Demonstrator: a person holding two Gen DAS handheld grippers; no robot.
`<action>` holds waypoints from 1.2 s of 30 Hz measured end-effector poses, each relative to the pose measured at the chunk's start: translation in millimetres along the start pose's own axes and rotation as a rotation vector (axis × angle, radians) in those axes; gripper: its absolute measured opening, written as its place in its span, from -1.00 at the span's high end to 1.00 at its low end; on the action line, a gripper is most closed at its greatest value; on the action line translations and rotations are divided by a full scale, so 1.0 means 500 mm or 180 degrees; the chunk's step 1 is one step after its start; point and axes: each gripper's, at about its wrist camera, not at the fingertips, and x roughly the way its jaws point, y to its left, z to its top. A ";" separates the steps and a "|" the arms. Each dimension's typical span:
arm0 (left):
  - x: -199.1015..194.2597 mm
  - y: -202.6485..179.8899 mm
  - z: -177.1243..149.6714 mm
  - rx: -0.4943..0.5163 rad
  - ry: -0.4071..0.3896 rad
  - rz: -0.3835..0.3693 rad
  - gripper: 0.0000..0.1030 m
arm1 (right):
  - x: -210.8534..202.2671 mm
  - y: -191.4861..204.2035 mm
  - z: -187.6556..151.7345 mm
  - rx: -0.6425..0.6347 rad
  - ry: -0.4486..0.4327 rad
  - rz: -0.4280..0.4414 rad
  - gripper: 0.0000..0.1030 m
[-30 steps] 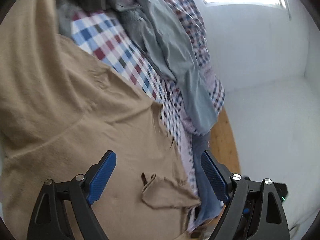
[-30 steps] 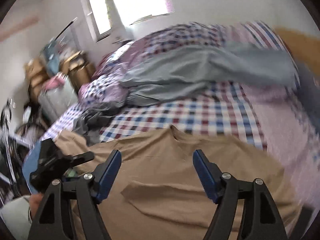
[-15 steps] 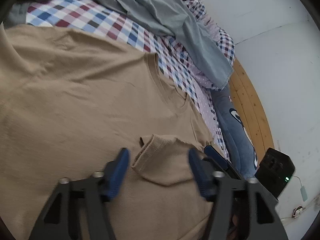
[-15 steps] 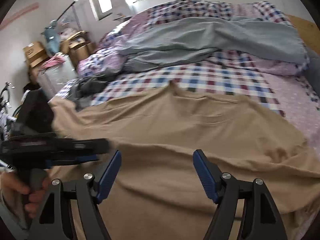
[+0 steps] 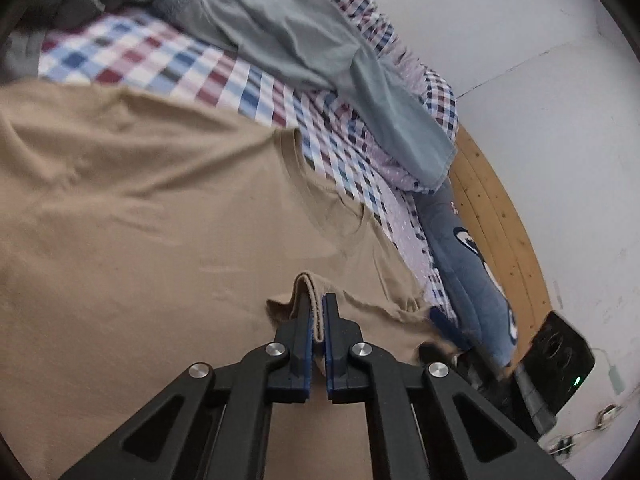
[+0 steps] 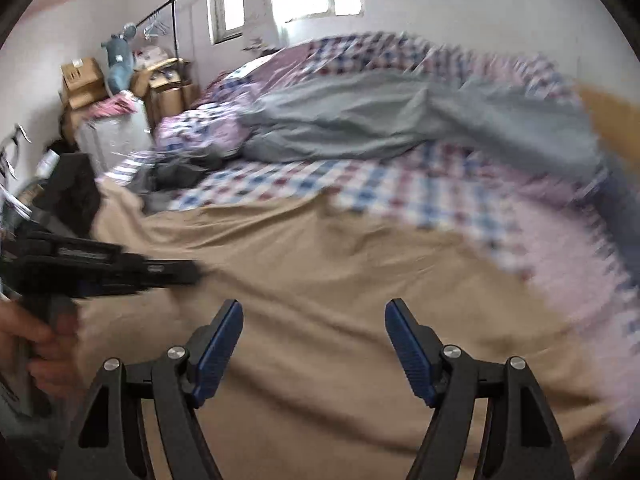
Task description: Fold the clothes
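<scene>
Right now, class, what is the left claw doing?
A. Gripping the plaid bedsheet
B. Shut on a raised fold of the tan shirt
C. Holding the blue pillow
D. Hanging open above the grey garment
B: in the left wrist view the left claw has its blue pads pressed together with a fold of the tan shirt pinched between them, while the right claw stands open over the same shirt.

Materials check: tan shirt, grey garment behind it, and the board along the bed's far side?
Tan shirt: looks like matte cotton knit, with a ribbed collar and soft wrinkles. Grey garment: thin woven fabric, probably cotton, with crisp creases and a stitched hem. Board: wood, with visible grain, plank lines and a warm, possibly varnished finish.
</scene>
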 end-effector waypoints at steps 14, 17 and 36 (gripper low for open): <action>0.001 -0.003 0.000 0.0054 -0.0034 0.0083 0.95 | 0.056 -0.130 -0.060 -0.0153 0.0701 -0.0380 -0.21; 0.006 0.000 -0.001 0.0052 0.0003 0.0129 0.95 | 0.071 -0.136 -0.069 -0.0111 0.0800 -0.0427 -0.21; 0.022 0.015 -0.008 0.0022 0.0084 0.0301 0.95 | 0.077 -0.109 -0.045 -0.0008 0.0738 -0.0612 0.99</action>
